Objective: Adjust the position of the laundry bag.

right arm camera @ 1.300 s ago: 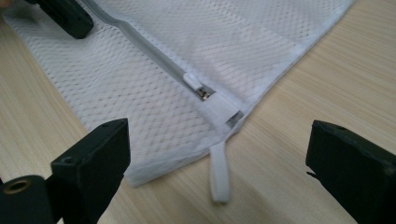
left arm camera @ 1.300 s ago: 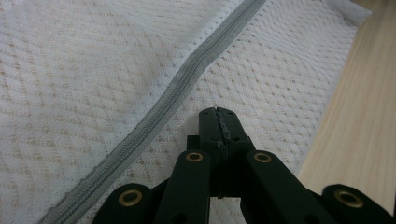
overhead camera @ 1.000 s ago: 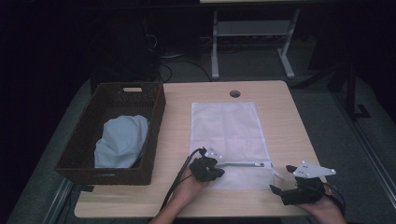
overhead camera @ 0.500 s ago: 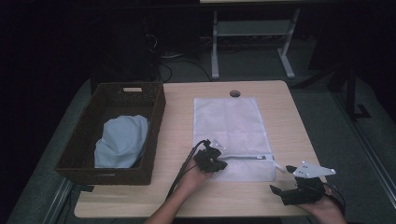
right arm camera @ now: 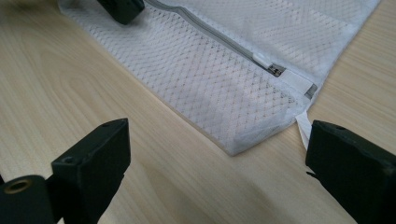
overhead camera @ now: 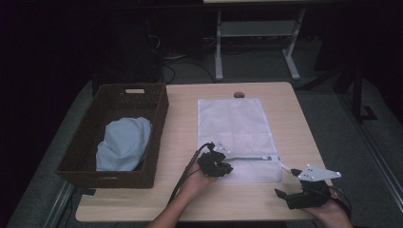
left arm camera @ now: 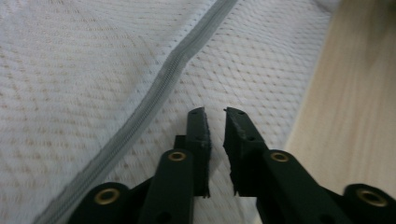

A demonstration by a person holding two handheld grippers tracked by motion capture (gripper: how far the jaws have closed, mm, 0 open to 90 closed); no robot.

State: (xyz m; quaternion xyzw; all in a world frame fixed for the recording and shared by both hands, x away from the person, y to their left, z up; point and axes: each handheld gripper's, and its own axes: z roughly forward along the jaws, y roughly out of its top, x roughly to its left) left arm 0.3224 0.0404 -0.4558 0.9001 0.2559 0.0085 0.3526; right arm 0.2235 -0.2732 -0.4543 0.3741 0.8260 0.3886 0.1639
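**Here, two hand-held grippers at the near edge of a mesh bag**

Here the white mesh bag (overhead camera: 235, 135) lies flat at the centre of the table (overhead camera: 180, 118), its grey zipper (overhead camera: 252, 158) running across its lower part. The left hand-held gripper (overhead camera: 225, 167) sits over the bag's lower left corner; its jaws have just been opening and now stand slightly parted above the mesh, nothing between them. The right hand-held gripper (overhead camera: 281, 194), at the lower right of the high view, is wide open and empty, just beside the bag's corner. A brown basket (overhead camera: 157, 111) at left holds a pale blue cloth (overhead camera: 123, 142).
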